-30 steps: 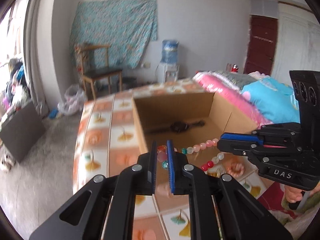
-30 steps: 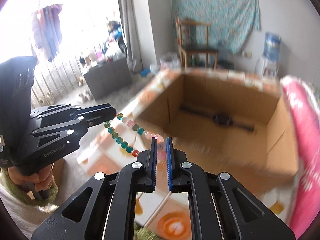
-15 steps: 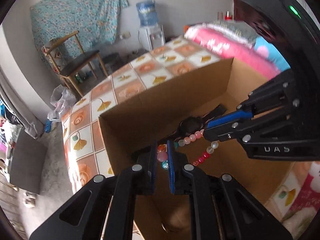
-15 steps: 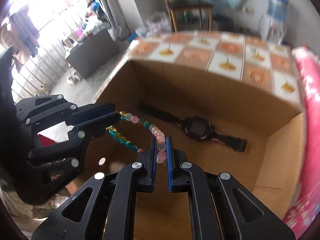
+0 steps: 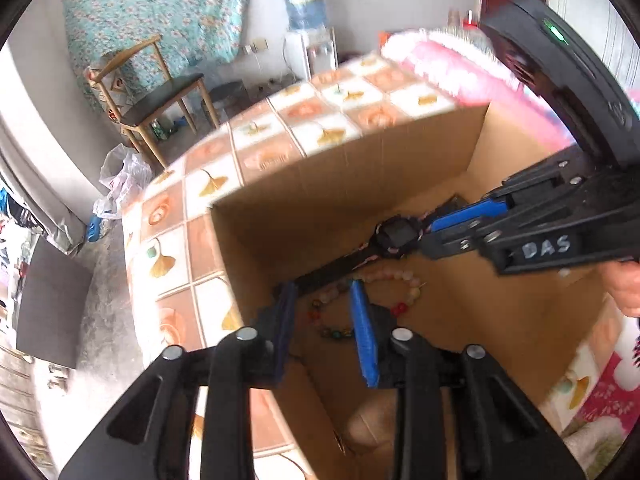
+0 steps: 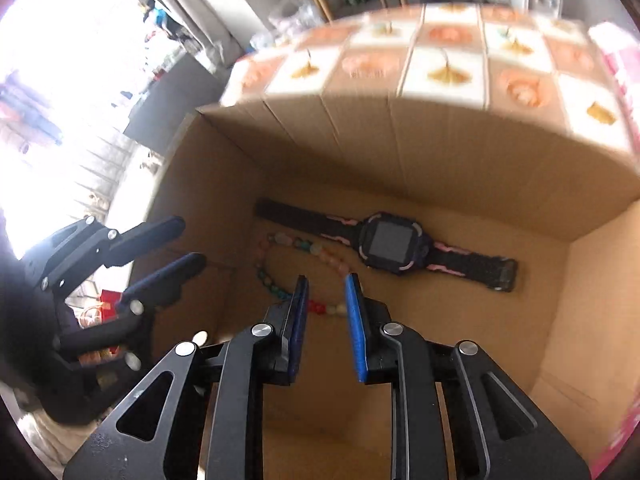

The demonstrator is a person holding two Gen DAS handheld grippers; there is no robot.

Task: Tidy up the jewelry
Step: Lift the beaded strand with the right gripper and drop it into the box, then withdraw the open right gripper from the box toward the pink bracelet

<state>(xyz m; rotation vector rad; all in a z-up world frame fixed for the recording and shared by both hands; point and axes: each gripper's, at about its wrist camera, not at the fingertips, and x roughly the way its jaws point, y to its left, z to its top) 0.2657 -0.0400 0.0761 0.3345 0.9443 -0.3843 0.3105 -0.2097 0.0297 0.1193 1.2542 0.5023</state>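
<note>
Opening both jaws inside the cardboard box [image 6: 460, 168]: left gripper [image 5: 322, 322] and right gripper [image 6: 326, 304] are parting, nothing pinched. Bead necklace [image 6: 280, 268] is lying loose on the floor below the fingertips, beside the watch [image 6: 390, 246], likely just released for storage.

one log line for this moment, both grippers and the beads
left gripper: opening, empty | right gripper: opening, empty | beads: on box floor beside watch
</note>
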